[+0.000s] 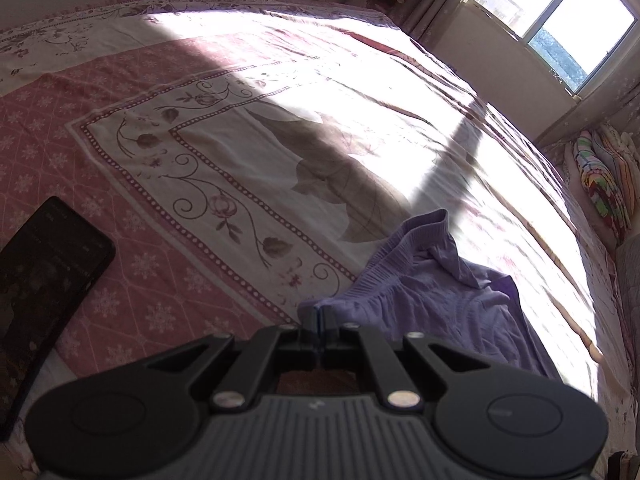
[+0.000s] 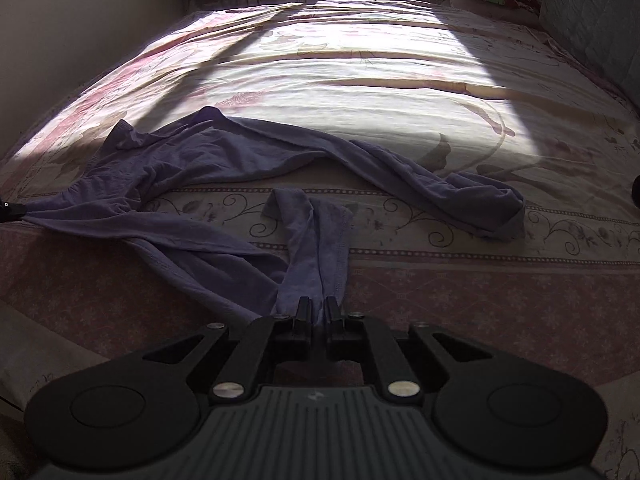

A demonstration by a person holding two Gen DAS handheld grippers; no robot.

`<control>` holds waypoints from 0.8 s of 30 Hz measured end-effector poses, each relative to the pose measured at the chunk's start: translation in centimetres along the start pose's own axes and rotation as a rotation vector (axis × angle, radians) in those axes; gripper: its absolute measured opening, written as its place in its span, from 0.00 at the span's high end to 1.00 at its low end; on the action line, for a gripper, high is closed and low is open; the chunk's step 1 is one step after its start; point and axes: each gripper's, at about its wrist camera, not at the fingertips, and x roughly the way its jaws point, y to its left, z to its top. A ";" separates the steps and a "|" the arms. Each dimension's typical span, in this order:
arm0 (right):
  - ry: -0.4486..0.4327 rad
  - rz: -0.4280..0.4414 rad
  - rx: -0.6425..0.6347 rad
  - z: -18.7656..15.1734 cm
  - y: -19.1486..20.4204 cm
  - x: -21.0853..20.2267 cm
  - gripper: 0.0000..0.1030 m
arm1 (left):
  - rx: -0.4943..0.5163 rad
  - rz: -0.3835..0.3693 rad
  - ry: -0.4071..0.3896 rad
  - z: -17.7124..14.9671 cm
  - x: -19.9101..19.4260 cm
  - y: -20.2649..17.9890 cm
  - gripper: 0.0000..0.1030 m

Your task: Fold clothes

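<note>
A pair of purple trousers lies crumpled on the bed, the waist to the left and one leg stretched to the right. My right gripper is shut on the cuff of the near leg at the front edge of the bed. My left gripper is shut on the ribbed waistband of the trousers. Its tip shows at the far left edge of the right wrist view, holding the waist.
The bed has a floral pink and cream sheet, half in bright sun. A black phone lies on the bed at the left. Folded colourful bedding is stacked by the window. A grey headboard stands at the right.
</note>
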 end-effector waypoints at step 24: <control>-0.011 -0.076 -0.074 7.2 4.0 7.9 0.71 | 0.010 -0.042 0.121 -0.9 2.5 -1.2 0.92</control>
